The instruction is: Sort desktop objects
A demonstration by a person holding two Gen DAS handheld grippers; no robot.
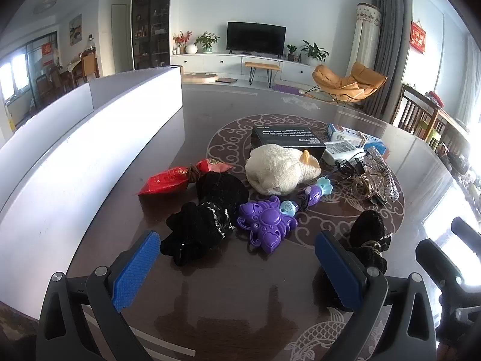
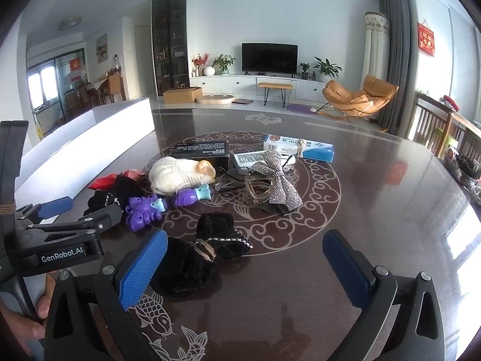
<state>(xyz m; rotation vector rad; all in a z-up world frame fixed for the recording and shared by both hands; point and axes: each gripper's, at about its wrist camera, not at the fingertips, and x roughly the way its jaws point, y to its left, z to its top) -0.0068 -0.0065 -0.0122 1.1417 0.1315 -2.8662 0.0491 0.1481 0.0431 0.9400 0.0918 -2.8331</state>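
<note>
White bin (image 1: 90,126) sits along the left counter edge, likely the drop spot. Left gripper (image 1: 237,267) hovers jaws apart, empty, facing a black bow (image 1: 204,225) and purple toy (image 1: 267,222). Clutter stays heaped mid-counter (image 2: 375,210), unsorted. Right gripper (image 2: 246,267) jaws apart, empty, second black bow (image 2: 204,249) just ahead.

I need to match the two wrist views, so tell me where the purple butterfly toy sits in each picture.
Left wrist: purple butterfly toy lies centre, just beyond the open left gripper.
Right wrist: purple butterfly toy lies left of centre, beyond the left gripper's finger.
Shared landmark: the cream knitted hat behind it.
</note>
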